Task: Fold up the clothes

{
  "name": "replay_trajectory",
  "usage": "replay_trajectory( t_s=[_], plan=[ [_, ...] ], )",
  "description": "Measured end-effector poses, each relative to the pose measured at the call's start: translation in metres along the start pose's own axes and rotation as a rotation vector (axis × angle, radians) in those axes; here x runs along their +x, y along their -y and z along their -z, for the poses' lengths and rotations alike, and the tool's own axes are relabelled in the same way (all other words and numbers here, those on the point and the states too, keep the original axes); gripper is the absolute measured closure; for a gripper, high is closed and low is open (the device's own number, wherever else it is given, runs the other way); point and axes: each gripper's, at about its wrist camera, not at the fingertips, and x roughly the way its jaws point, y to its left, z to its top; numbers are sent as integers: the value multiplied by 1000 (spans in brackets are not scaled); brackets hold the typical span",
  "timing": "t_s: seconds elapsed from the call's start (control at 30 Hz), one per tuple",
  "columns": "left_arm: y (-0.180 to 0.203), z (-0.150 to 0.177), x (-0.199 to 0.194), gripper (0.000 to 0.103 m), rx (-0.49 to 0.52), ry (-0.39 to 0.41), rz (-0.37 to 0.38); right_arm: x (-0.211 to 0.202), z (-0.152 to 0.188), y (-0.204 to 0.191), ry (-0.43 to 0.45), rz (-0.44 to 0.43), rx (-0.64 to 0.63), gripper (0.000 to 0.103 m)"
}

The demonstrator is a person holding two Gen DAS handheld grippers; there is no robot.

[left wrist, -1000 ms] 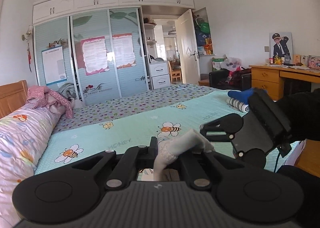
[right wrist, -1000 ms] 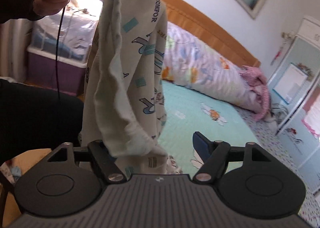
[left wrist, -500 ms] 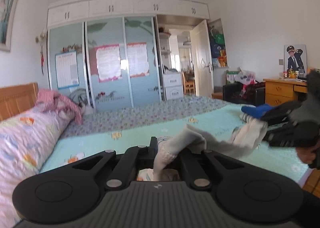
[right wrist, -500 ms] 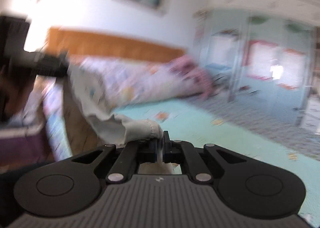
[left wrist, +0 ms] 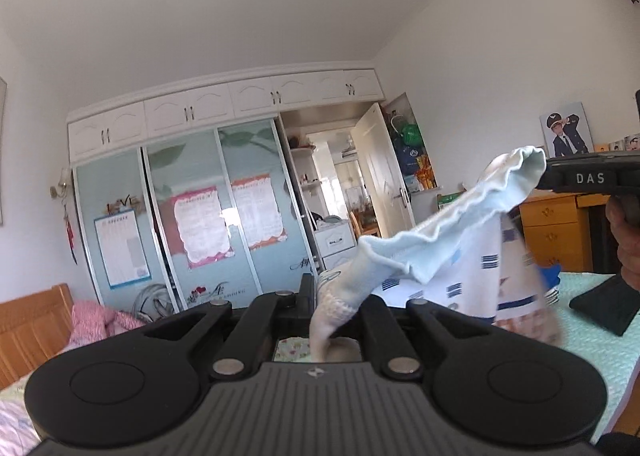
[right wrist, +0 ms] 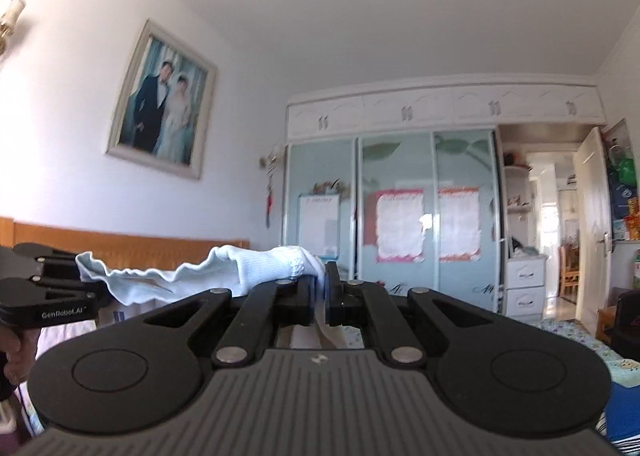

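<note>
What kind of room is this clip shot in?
A home bedroom: a bed with a wooden headboard, a wall-wide wardrobe with sliding doors, and a framed portrait above the bed.

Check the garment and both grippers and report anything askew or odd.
Nothing looks damaged. The garment hangs bunched and sagging in the air between the left gripper and the right gripper, both shut on its ribbed edge, so it is not yet spread flat for folding.

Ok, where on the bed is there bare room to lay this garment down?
Little of it shows. Bare teal sheet lies right of the hanging garment, in front of the blue item; the floral sheet at the foot end looks free too. The headboard end is crowded with a pink heap.
</note>
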Motion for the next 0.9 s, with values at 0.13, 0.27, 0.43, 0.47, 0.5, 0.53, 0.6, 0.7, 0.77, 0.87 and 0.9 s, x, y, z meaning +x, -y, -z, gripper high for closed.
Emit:
replay_trajectory(
  t_s=[0.13, 0.27, 0.43, 0.47, 0.5, 0.53, 0.6, 0.7, 0.77, 0.87, 0.9],
  plan=[
    [1, 24, 29, 98, -41, -92, 40, 10, 19, 16, -46, 34, 18, 98],
    [9, 69, 61, 98, -93, -221, 77, 41, 67, 32, -168, 75, 64, 98],
    [18, 80, 79, 98, -108, -254, 105, 62, 92, 38, -236, 97, 104, 98],
    [18, 73, 80, 98, -101, -238, 101, 67, 89, 38, -229, 98, 101, 98],
    [16, 63, 83, 98, -95, -216, 91, 71, 83, 37, -214, 99, 100, 98],
    [14, 52, 85, 98, -95, -192, 81, 76, 75, 37, -193, 101, 101, 98],
    [11, 32, 88, 98, -100, -144, 65, 79, 59, 36, -136, 105, 103, 98],
    [14, 22, 90, 98, -92, -97, 38, 77, 52, 39, -91, 118, 112, 98],
    [21, 34, 93, 98, -97, -118, 49, 74, 60, 44, -109, 122, 127, 98],
    [43, 88, 106, 98, -109, -274, 113, 72, 98, 47, -203, 150, 113, 96],
    [51, 114, 114, 98, -119, -352, 131, 72, 115, 48, -244, 166, 105, 96]
  ],
)
